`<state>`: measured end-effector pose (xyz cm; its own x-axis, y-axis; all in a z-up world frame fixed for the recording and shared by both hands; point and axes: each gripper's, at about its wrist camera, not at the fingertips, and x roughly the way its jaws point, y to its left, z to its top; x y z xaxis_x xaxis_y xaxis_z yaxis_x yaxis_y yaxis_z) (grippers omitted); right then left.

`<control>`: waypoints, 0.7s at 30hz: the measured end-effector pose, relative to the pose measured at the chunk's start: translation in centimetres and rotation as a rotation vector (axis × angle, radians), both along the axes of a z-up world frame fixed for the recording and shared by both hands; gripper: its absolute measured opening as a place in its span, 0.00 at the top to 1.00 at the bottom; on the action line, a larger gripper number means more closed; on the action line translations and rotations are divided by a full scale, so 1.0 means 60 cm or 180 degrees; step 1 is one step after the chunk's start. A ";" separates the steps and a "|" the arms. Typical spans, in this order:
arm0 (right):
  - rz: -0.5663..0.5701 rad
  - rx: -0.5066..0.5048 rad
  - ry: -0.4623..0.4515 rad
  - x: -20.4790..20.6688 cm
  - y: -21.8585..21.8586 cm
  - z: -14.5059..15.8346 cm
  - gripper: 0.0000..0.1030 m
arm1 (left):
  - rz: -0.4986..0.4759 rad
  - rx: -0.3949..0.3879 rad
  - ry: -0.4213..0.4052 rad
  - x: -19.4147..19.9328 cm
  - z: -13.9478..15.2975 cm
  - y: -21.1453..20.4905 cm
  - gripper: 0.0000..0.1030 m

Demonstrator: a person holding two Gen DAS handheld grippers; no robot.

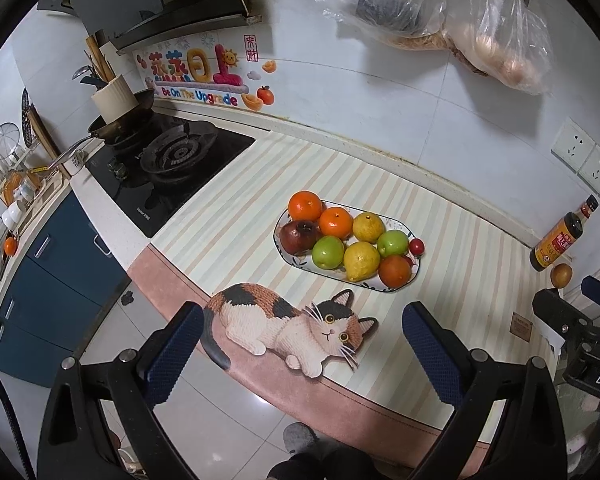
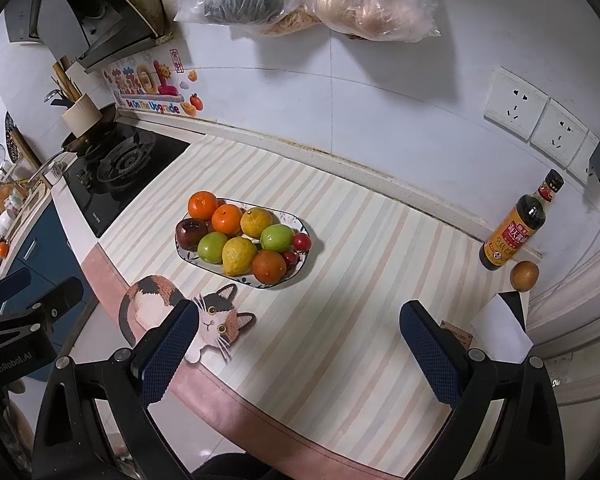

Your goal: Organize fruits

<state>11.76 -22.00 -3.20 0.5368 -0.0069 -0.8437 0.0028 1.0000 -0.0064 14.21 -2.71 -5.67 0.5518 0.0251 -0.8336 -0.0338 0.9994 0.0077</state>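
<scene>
From the left, our left tongs (image 1: pixel 302 344) hang wide and empty over the near edge of the counter (image 2: pixel 380 264), above the cat-shaped mat (image 1: pixel 292 326). Ahead of both tongs the oval plate (image 2: pixel 302 226) carries nearly all the fruits (image 2: pixel 240 240), while one brownish fruit (image 2: pixel 524 275) sits well apart beside the sauce bottle (image 2: pixel 514 226). We judge the sorting almost done; our right tongs (image 2: pixel 298 344), equally wide and empty, should reach right for that stray and find it a gap on the crowded plate.
</scene>
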 end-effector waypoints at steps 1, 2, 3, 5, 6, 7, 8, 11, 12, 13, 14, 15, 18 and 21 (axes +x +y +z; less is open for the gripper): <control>0.0002 -0.0003 0.0000 0.000 0.001 0.000 0.01 | 0.0003 -0.0002 0.0002 0.000 0.000 0.000 0.01; 0.0001 0.0004 0.0001 0.000 0.000 0.000 0.01 | 0.0003 -0.0011 0.0005 0.000 0.000 0.000 0.01; -0.0007 0.0008 0.0003 -0.001 0.000 0.000 0.01 | 0.0004 -0.0014 0.0004 0.000 0.000 -0.001 0.01; -0.0005 0.0008 0.0005 -0.001 0.001 0.001 0.01 | -0.0008 -0.0016 -0.0006 -0.002 0.000 0.000 0.01; -0.0004 0.0007 0.0005 -0.001 0.001 0.001 0.01 | -0.0016 -0.0011 -0.0010 -0.003 -0.001 0.000 0.01; -0.0001 0.0010 0.0007 -0.001 0.001 0.001 0.01 | -0.0025 -0.0008 -0.0010 -0.004 -0.002 0.000 0.01; 0.0001 0.0011 0.0009 0.000 0.002 0.001 0.01 | -0.0026 -0.0017 -0.0011 -0.004 -0.002 0.000 0.01; 0.0008 0.0018 0.0013 0.000 0.003 0.001 0.01 | -0.0034 -0.0023 -0.0010 -0.005 -0.001 -0.001 0.01; 0.0011 0.0018 0.0015 -0.001 0.003 0.001 0.01 | -0.0042 -0.0027 -0.0013 -0.006 -0.001 -0.001 0.01; 0.0017 0.0018 0.0016 -0.001 0.005 0.002 0.01 | -0.0050 -0.0020 -0.0016 -0.007 -0.001 -0.001 0.01; 0.0020 0.0019 0.0016 -0.001 0.005 0.001 0.01 | -0.0072 -0.0022 -0.0016 -0.006 0.000 0.001 0.01; 0.0024 0.0018 0.0015 -0.001 0.006 0.001 0.01 | -0.0071 -0.0029 -0.0016 -0.006 0.000 0.000 0.01; 0.0054 0.0019 0.0035 0.000 0.010 0.000 0.01 | -0.0086 -0.0024 -0.0014 -0.006 0.000 0.002 0.01; 0.0069 0.0022 0.0051 0.001 0.012 -0.002 0.01 | -0.0077 -0.0027 -0.0011 -0.006 0.001 0.001 0.01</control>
<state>11.80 -21.27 -3.32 0.5232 0.0104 -0.8522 -0.0189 0.9998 0.0006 13.85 -2.65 -5.63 0.5550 0.0047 -0.8318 -0.0095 1.0000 -0.0007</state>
